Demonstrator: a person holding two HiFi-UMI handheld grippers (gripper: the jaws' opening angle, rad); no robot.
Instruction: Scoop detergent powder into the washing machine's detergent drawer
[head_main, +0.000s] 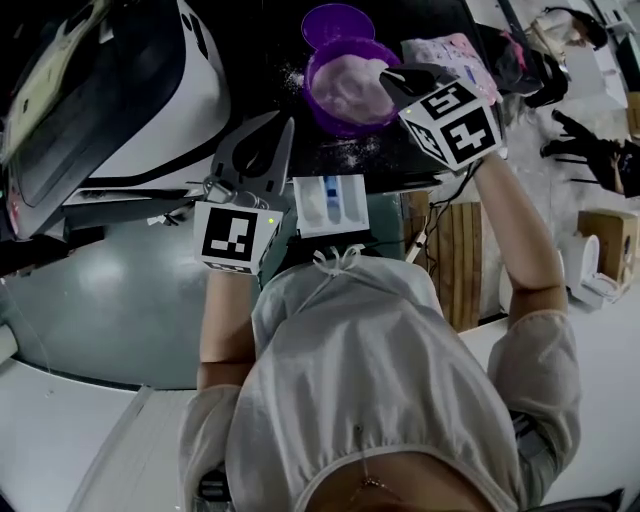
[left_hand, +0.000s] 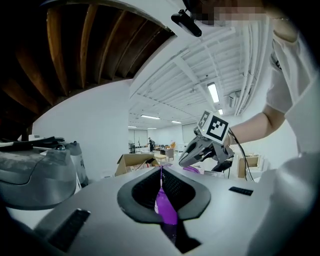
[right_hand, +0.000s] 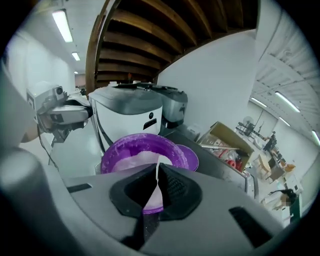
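Note:
A purple tub (head_main: 345, 85) half full of white powder (head_main: 350, 82) stands on the black machine top, its purple lid (head_main: 338, 22) lying just behind it. My right gripper (head_main: 387, 73) is shut, with its tips over the powder at the tub's right rim. In the right gripper view the tub (right_hand: 142, 150) sits directly beyond the closed jaws (right_hand: 158, 162). My left gripper (head_main: 288, 125) is shut too, low and left of the tub; purple shows through its slit (left_hand: 160, 172). The white drawer (head_main: 330, 203) with a blue insert stands pulled out below the tub.
A big white and black appliance (head_main: 120, 100) fills the left of the machine top. A pink patterned pack (head_main: 450, 50) lies right of the tub. Powder grains are spilled on the black top (head_main: 350, 150). The person's white garment (head_main: 380, 380) hides the lower foreground.

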